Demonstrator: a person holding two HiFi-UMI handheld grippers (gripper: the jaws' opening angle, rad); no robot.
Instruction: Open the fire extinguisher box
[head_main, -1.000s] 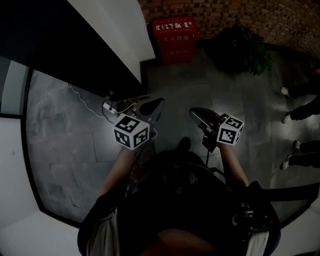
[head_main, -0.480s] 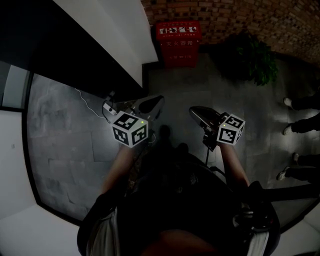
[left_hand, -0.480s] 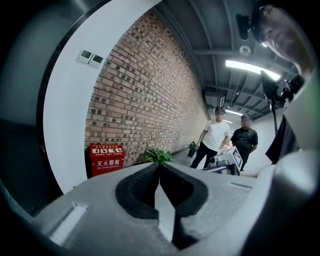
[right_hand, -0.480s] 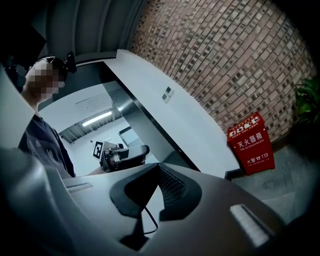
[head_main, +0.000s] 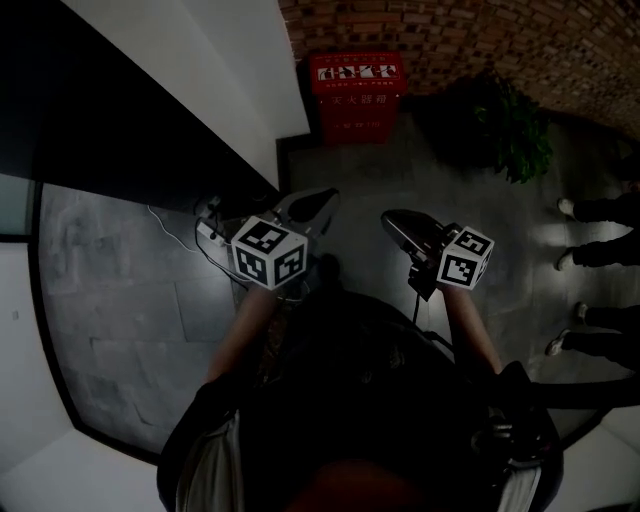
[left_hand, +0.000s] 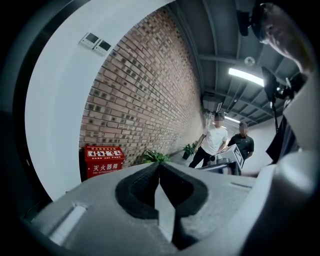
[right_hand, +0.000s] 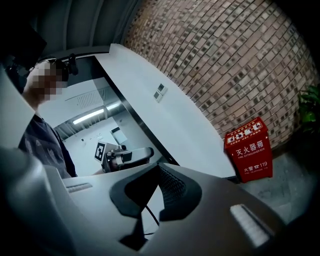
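Fire extinguisher box (head_main: 357, 95) red, lid shut, sits on floor (head_main: 400, 170) against brick wall (head_main: 450, 40), well ahead; left hand-held gripper (head_main: 322, 198) closed tight, nothing in it; right hand-held gripper (head_main: 392, 219) closed too, nothing in it.

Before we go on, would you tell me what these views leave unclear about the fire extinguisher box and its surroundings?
Fire extinguisher box: any latch or handle is too small to make out in all three views.
Plant: its pot is under the leaves in the head view, behind the left gripper in that gripper's view.
Bystanders: cut off by the head view's right edge; only legs and shoes show.
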